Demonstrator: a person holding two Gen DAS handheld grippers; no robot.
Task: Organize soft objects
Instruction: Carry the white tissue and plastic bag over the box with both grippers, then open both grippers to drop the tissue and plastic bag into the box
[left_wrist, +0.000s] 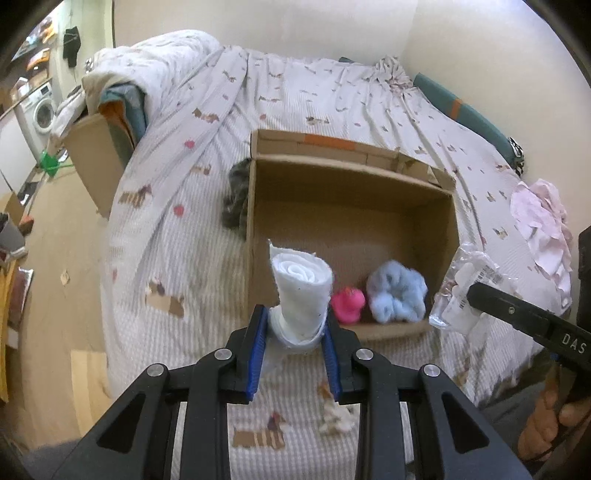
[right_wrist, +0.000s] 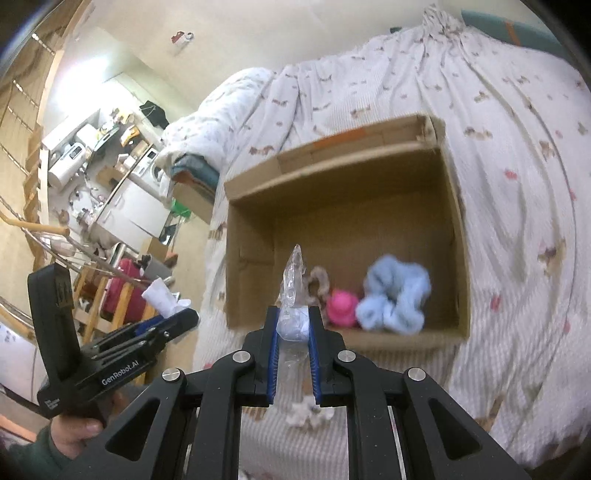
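An open cardboard box (left_wrist: 448, 236) (right_wrist: 456, 236) lies on the bed. Inside it at the near wall are a pink rubber duck (left_wrist: 348, 303) (right_wrist: 341, 308), a fluffy light-blue scrunchie (left_wrist: 397, 295) (right_wrist: 395, 299) and a beige scrunchie (right_wrist: 319, 284). My left gripper (left_wrist: 295, 325) is shut on a rolled white cloth (left_wrist: 301, 288), held just above the box's near left corner; this gripper also shows in the right wrist view (right_wrist: 177, 314). My right gripper (right_wrist: 293, 325) is shut on a clear plastic packet (right_wrist: 293, 291) (left_wrist: 465, 288) with white contents, held in front of the box.
A dark fuzzy item (left_wrist: 236, 195) lies against the box's left side. A small white fluffy piece (left_wrist: 338, 417) (right_wrist: 308, 413) lies on the sheet below the grippers. Pink crumpled cloth (left_wrist: 543, 225) lies at the right. A folded duvet (left_wrist: 155, 70) is at the bed's head.
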